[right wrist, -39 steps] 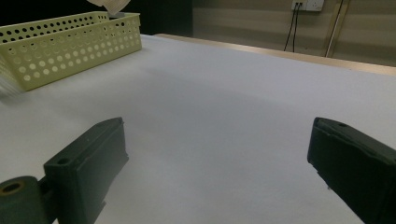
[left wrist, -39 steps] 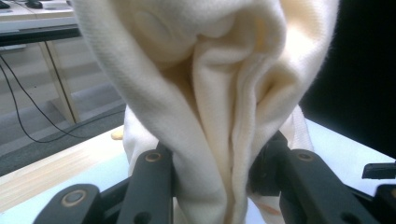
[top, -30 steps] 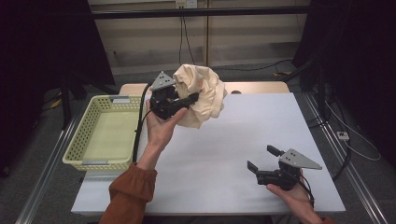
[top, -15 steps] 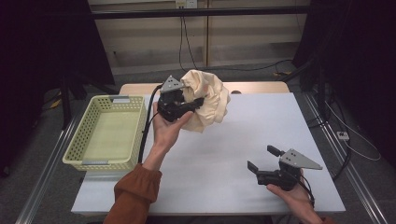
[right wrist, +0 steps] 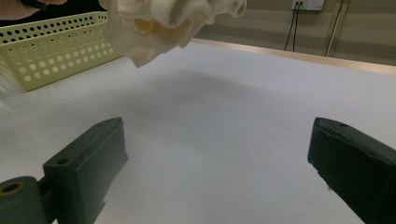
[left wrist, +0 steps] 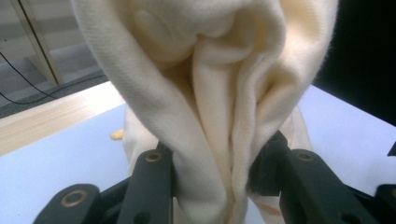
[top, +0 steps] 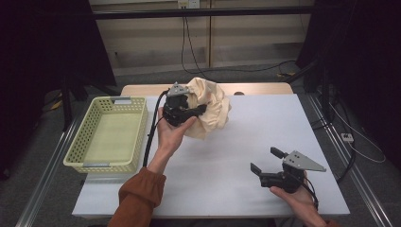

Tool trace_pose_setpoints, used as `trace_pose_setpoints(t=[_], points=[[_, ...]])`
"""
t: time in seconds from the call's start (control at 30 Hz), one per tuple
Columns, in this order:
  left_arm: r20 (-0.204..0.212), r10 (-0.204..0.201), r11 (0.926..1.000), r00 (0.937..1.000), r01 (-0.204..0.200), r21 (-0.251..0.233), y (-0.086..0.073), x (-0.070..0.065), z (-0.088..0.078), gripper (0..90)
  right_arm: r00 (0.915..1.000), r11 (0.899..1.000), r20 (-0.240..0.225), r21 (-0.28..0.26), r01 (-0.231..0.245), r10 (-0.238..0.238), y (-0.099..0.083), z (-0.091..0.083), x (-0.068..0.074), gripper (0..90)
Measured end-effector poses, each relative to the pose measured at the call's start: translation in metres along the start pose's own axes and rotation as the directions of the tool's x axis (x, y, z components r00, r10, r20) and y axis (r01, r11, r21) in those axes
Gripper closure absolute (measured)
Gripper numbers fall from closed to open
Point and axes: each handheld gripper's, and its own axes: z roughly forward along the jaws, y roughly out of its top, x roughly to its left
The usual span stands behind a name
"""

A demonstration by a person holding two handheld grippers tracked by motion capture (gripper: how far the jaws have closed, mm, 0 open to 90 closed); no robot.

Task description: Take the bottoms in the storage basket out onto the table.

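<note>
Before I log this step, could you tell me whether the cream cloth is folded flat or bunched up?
Bunched up: the cream cloth hangs in crumpled folds, pinched in the left tool above the table.

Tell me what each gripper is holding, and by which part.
The left gripper is shut on a bunched fold of the cream cloth, holding it above the table. The right gripper is open and holds nothing.

cream cloth [top: 210,111], soft thick fabric, bunched into deep folds, held up clear of the white table, near its far edge just right of the basket, a pinched fold hanging down
</note>
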Motion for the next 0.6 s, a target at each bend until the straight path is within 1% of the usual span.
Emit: trace_pose_setpoints(t=[0.17,0.27,0.37,0.4,0.47,0.53,0.6], points=[[-0.010,-0.004,0.9997,0.9999,0.004,0.024,-0.005,0.003,0.005,65.7,1.0000,1.000,0.001,-0.001,-0.003,0.003,0.000,0.000,0.000,4.4],[-0.017,-0.013,0.9994,0.9998,0.014,0.030,-0.009,0.005,0.007,65.7,1.0000,1.000,0.000,-0.001,0.000,0.000,0.000,0.000,0.000,4.4],[-0.027,-0.007,0.9979,0.9996,0.009,0.065,-0.013,0.008,0.012,65.7,1.0000,1.000,0.000,-0.001,0.000,0.000,0.000,0.000,0.000,4.4],[-0.029,-0.022,0.9980,0.9993,0.024,0.059,-0.015,0.007,0.014,65.7,1.0000,1.000,0.000,-0.002,0.000,0.000,0.000,0.000,0.000,4.4],[-0.038,-0.012,0.9964,0.9992,0.015,0.084,-0.017,0.009,0.018,65.7,1.0000,1.000,-0.001,-0.001,0.000,0.000,0.000,0.000,0.000,4.4],[-0.037,-0.024,0.9958,0.9990,0.027,0.087,-0.021,0.011,0.022,65.7,1.0000,1.000,0.000,-0.001,-0.001,0.001,0.000,0.000,0.000,4.4],[-0.036,-0.026,0.9942,0.9990,0.030,0.104,-0.024,0.013,0.027,65.7,1.0000,1.000,0.000,-0.001,-0.003,0.003,0.000,0.000,-0.001,4.4]])
